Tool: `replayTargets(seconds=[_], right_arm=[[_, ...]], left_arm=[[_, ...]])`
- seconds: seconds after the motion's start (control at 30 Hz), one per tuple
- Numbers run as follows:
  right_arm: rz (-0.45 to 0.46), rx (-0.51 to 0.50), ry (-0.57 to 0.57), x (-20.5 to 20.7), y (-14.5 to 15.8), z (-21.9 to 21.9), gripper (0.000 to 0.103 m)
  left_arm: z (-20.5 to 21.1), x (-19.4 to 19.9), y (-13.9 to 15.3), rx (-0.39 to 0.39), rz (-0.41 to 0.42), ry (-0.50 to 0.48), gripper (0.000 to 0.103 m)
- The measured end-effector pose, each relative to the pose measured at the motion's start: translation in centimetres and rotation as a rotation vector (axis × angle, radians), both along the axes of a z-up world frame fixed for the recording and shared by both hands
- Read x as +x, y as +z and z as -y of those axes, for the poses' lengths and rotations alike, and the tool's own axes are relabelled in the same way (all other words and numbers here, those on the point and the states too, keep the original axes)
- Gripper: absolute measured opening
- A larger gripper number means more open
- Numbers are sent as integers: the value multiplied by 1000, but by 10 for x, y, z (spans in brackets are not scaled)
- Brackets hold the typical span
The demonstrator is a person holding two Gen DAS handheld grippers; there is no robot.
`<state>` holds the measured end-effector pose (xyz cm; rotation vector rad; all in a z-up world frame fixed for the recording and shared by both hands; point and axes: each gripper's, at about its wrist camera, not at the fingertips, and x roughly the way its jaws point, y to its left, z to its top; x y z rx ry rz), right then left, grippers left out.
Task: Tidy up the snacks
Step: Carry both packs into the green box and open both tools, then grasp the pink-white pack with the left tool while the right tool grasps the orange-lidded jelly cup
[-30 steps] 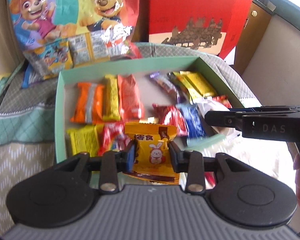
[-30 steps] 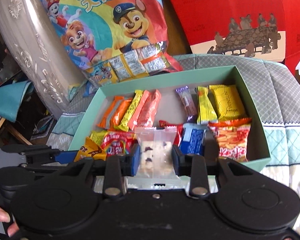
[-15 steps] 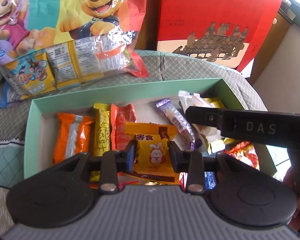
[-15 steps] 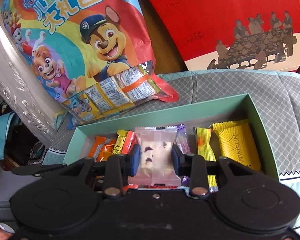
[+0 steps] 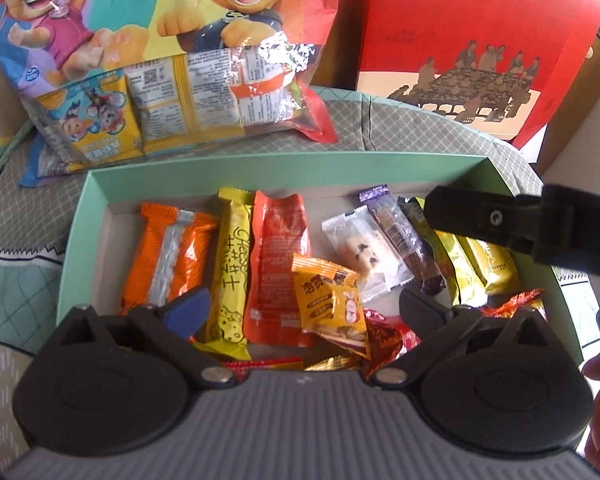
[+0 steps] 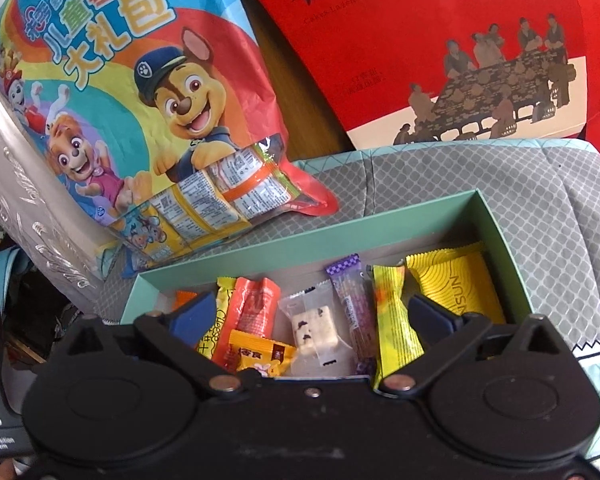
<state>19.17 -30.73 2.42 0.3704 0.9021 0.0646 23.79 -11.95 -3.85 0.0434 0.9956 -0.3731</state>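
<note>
Both grippers, left gripper (image 5: 304, 308) and right gripper (image 6: 312, 316), just opened, snacks now loose.

Left gripper (image 5: 304, 308), right gripper (image 6: 314, 314): jaws just opened, seemingly empty.

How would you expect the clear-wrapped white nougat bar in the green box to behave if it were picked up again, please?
The nougat bar looks like a solid block, so it would probably stay stiff rather than flop. Its clear wrapper looks glossy, so it may be slippery, and the loose ends would likely crumple. It seems small and probably light, and its flat faces make rolling unlikely.
</note>
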Motion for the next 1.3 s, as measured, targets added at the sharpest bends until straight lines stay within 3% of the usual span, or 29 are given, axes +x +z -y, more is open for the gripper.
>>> replayTargets(seconds=[0.8,1.1,1.3], right_arm=[[-5,2,-3,-92,43,3,103],[-17,8,1,-130,46,8,103],[-70,39,11,-155,33,11,103]], left_arm=[[-20,-97,38,-3,41,-64,103],[-29,-130,34,7,22,-86,103],[-34,-152,19,30,-2,-109,103]])
